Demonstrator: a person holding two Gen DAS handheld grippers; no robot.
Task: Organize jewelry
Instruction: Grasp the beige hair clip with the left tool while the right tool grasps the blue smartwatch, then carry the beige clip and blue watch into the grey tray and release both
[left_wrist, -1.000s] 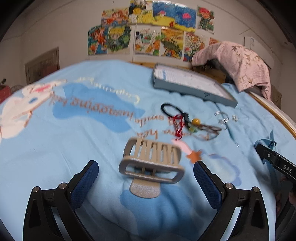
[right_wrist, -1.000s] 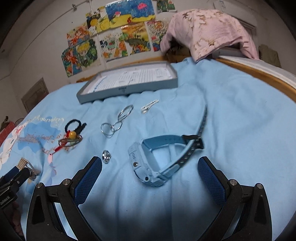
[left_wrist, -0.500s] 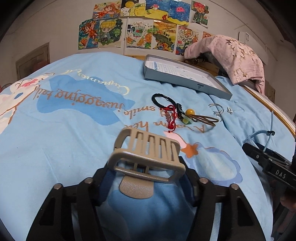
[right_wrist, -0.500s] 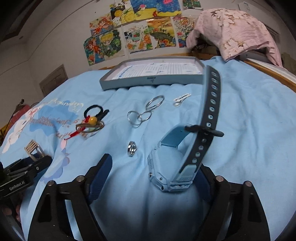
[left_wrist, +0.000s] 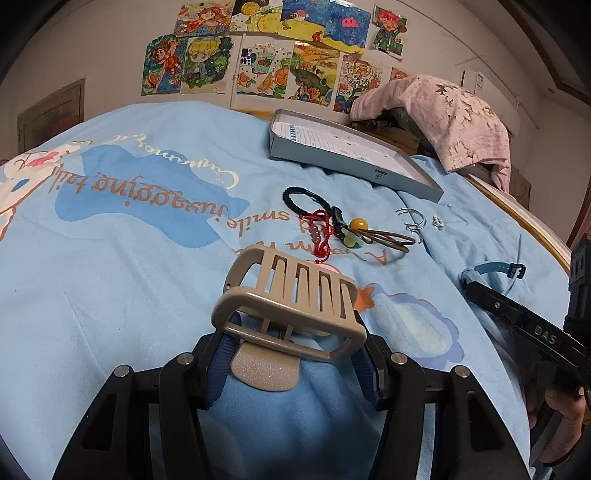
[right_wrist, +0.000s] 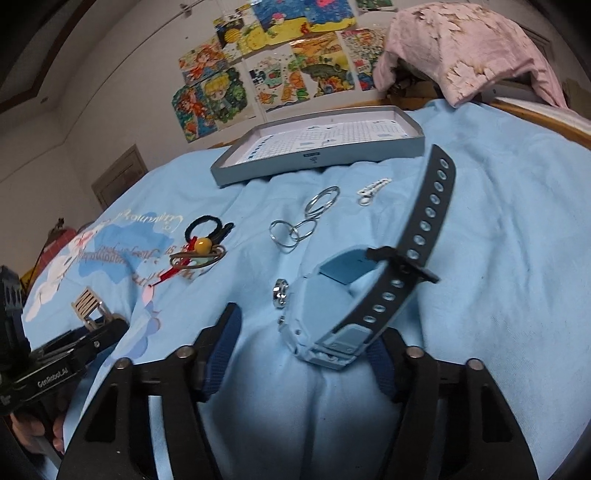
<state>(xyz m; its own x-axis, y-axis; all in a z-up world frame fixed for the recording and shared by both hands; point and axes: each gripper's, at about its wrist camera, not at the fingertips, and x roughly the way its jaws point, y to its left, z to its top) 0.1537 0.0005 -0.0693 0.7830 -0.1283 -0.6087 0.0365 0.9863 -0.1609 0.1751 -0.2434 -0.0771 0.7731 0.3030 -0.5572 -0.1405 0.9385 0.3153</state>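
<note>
Left tool (left_wrist: 291, 363) pinching the clip (left_wrist: 291, 295); right tool (right_wrist: 303, 354) clamped on the watch (right_wrist: 354, 291), both just above the bed (right_wrist: 498, 258). Best carried level to the tray (right_wrist: 317, 158) (strap sticking up, liable to swing), lowered inside the rim, then released. Rings (right_wrist: 306, 218), bracelets (right_wrist: 199, 251) left lying between.

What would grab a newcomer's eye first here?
Probably the beige hair claw clamped in the left gripper, then the blue watch pinched in the right gripper, strap sticking up. Beyond lies the gray tray on the blue blanket.
</note>
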